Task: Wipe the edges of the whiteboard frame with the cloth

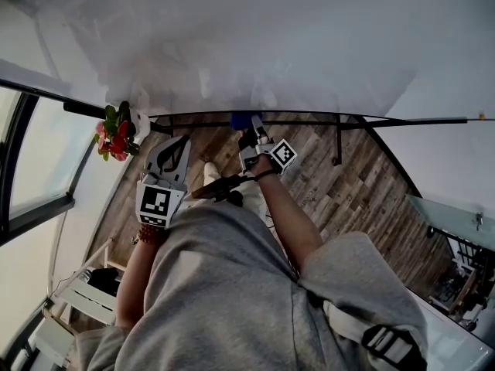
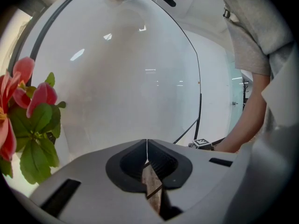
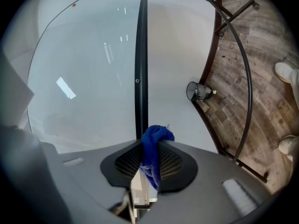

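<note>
The whiteboard (image 1: 255, 45) fills the top of the head view, and its black lower frame edge (image 1: 309, 115) runs across the middle. My right gripper (image 1: 249, 127) is shut on a blue cloth (image 1: 243, 120) and holds it against that edge. In the right gripper view the cloth (image 3: 154, 146) bulges out between the jaws right at the black frame bar (image 3: 140, 55). My left gripper (image 1: 179, 141) hangs lower left, away from the board. Its jaws (image 2: 147, 149) are shut with nothing between them. The frame (image 2: 199, 78) curves past on the right of the left gripper view.
Red flowers with green leaves (image 1: 116, 136) (image 2: 28, 120) sit near the board's left end. The stand's black legs (image 1: 337, 141) and a caster wheel (image 3: 198, 91) stand on the wooden floor (image 1: 348, 192). The person's shoes (image 3: 286, 72) are nearby. A window (image 1: 31, 161) lies left.
</note>
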